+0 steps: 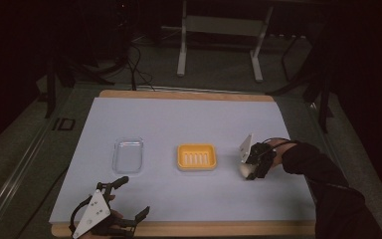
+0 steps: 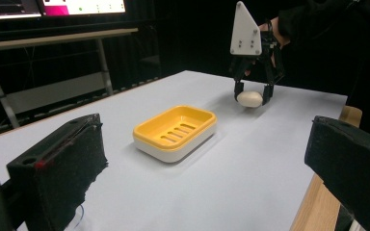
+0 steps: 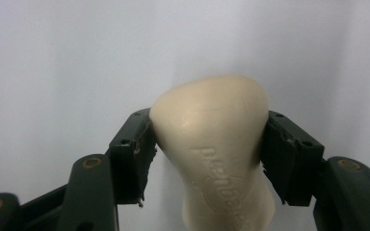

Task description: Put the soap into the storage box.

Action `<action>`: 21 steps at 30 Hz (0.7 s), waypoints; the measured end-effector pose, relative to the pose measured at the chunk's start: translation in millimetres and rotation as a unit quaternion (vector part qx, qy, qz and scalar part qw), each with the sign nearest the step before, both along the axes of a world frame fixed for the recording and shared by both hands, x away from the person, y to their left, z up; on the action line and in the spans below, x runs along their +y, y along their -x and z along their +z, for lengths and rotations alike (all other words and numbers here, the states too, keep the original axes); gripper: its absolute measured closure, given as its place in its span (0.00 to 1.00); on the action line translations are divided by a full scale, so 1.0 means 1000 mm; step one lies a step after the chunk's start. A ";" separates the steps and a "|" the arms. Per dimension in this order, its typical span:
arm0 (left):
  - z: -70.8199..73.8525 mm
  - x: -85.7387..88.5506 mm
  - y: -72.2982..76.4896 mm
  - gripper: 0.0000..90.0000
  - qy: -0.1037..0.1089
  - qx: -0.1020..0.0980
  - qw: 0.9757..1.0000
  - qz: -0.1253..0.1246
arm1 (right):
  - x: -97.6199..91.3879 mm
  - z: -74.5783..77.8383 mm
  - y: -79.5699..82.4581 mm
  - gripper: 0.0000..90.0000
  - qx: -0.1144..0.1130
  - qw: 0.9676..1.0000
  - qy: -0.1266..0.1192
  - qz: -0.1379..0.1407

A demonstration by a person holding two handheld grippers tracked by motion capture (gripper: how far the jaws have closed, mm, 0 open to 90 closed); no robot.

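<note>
The right gripper [image 3: 207, 144] has its two black jaws closed on a cream bar of soap [image 3: 212, 144], one pad pressing each side of it. The bar runs lengthwise away from the camera, its rounded end farthest off, with raised lettering moulded into its upper face. Behind it lies the pale surface of the desk [image 3: 53, 57], plain and evenly lit.

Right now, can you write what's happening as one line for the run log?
right claw: shut on cream oval soap bar, lifted off the table | left claw: open, holding nothing | yellow slotted soap dish: empty | clear plastic lid: left of dish
</note>
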State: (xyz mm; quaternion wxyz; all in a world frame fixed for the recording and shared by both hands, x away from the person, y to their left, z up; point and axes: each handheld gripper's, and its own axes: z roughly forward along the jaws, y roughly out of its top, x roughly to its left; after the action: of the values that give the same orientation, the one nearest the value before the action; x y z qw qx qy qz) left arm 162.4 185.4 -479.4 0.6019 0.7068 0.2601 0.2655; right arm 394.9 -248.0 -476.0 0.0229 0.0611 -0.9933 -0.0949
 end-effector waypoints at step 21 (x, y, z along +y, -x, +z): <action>0.001 -0.002 0.000 0.01 -0.002 0.000 1.000 -0.012 | 0.007 0.055 -0.005 0.44 0.002 0.998 -0.039 -0.052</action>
State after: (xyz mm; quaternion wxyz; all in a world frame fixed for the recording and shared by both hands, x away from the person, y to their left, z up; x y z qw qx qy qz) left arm 162.0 183.1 -478.6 0.6037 0.7110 0.2513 0.2588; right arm 399.8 -240.7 -421.4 0.0173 0.0098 -0.9907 -0.1344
